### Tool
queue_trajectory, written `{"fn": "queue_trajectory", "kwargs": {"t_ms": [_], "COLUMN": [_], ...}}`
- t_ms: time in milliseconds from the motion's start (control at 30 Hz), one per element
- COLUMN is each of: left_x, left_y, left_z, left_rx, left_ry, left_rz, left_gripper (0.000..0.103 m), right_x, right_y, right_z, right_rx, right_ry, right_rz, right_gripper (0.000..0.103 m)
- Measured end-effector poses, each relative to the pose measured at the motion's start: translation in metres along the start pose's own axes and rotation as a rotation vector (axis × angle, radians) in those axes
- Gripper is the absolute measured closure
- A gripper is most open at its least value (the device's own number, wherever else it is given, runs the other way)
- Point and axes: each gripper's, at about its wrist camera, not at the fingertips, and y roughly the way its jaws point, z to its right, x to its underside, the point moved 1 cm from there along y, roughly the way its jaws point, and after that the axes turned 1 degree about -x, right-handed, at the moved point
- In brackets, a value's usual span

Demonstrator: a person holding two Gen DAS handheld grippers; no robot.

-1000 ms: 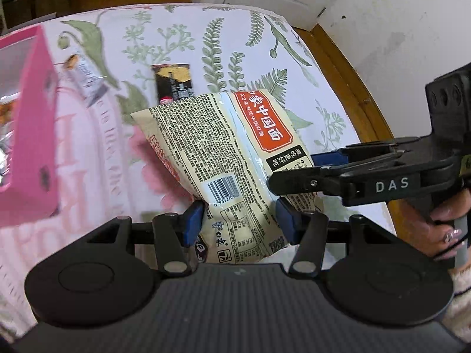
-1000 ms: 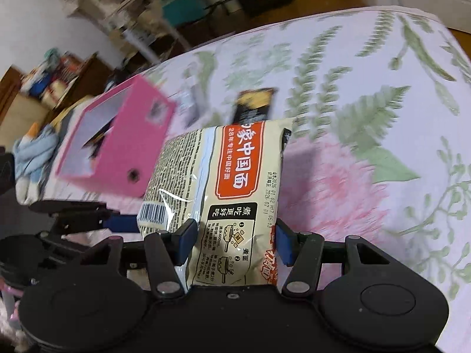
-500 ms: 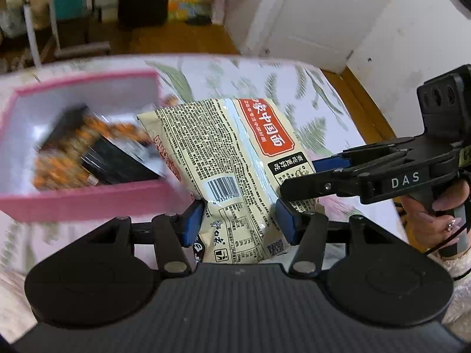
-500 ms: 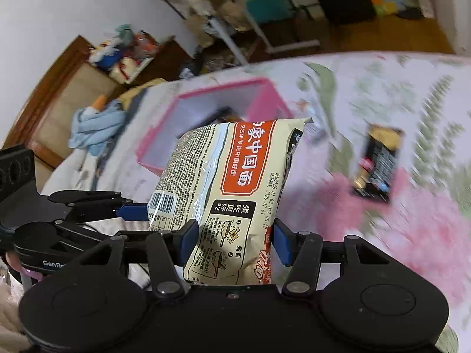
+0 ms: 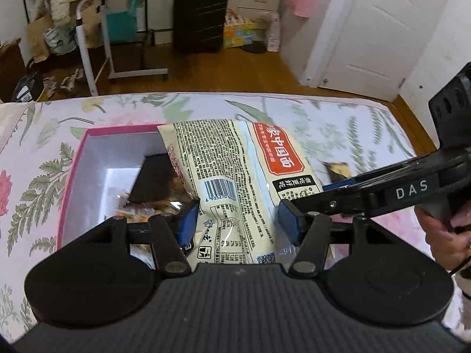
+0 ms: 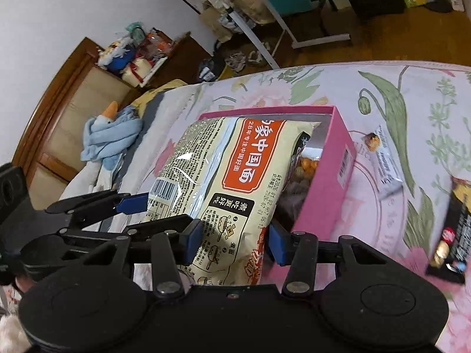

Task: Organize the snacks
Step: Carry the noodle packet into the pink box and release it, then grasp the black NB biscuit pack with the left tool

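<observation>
A cream noodle packet [image 5: 235, 176] with an orange label is held by both grippers over the open pink box [image 5: 76, 176]. My left gripper [image 5: 238, 220] is shut on its near end, and my right gripper [image 6: 235, 238] is shut on its other edge. In the right wrist view the noodle packet [image 6: 217, 176] hangs over the pink box [image 6: 329, 194], which holds several snacks. The right gripper's arm [image 5: 382, 191] crosses the left wrist view at right. The left gripper's fingers [image 6: 132, 201] show at the left of the right wrist view.
The box stands on a floral bedspread [image 5: 44, 129]. A dark snack packet [image 6: 453, 229] and a small white packet [image 6: 385, 164] lie on the bed right of the box. A blue cloth [image 6: 109, 138] lies at the bed's far side. A desk and suitcase stand beyond.
Both grippers have carried the noodle packet from above the open bedspread to over the pink box. The grip has not changed.
</observation>
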Motion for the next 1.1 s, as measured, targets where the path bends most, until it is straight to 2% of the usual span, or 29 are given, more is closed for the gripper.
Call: {"fn": "queue_trajectory", "kwargs": {"t_ms": [167, 267, 400, 500, 633, 733, 867, 1033, 1100], "left_x": [-0.004, 0.006, 0.014, 0.015, 0.017, 0.017, 0.014, 0.01, 0.009], "left_y": [0.034, 0.043, 0.033, 0.022, 0.007, -0.002, -0.008, 0.007, 0.018], "left_z": [-0.018, -0.015, -0.009, -0.005, 0.012, 0.031, 0.063, 0.106, 0.122], "left_rx": [-0.002, -0.055, -0.1, -0.085, -0.082, -0.058, 0.012, 0.098, 0.127], "left_ry": [-0.022, -0.007, 0.021, 0.008, 0.055, 0.093, 0.127, 0.154, 0.156], "left_rz": [-0.015, -0.027, 0.012, 0.01, 0.026, 0.032, 0.031, 0.01, -0.009], "left_gripper": [0.044, 0.043, 0.043, 0.043, 0.045, 0.045, 0.046, 0.047, 0.047], "right_x": [-0.007, 0.006, 0.019, 0.027, 0.039, 0.051, 0.071, 0.092, 0.099], "right_y": [0.024, 0.027, 0.009, -0.011, -0.041, -0.063, -0.087, -0.107, -0.11], "right_z": [0.008, 0.004, -0.007, -0.013, -0.005, 0.006, 0.023, 0.047, 0.06], "right_rx": [0.047, 0.097, 0.052, 0.093, 0.126, 0.169, 0.256, 0.351, 0.377], "right_ry": [0.006, -0.048, -0.134, -0.199, -0.209, -0.216, -0.245, -0.279, -0.272], "right_rz": [0.011, 0.005, 0.056, 0.094, 0.136, 0.177, 0.22, 0.271, 0.314], "right_gripper": [0.047, 0.044, 0.034, 0.033, 0.033, 0.033, 0.033, 0.033, 0.029]}}
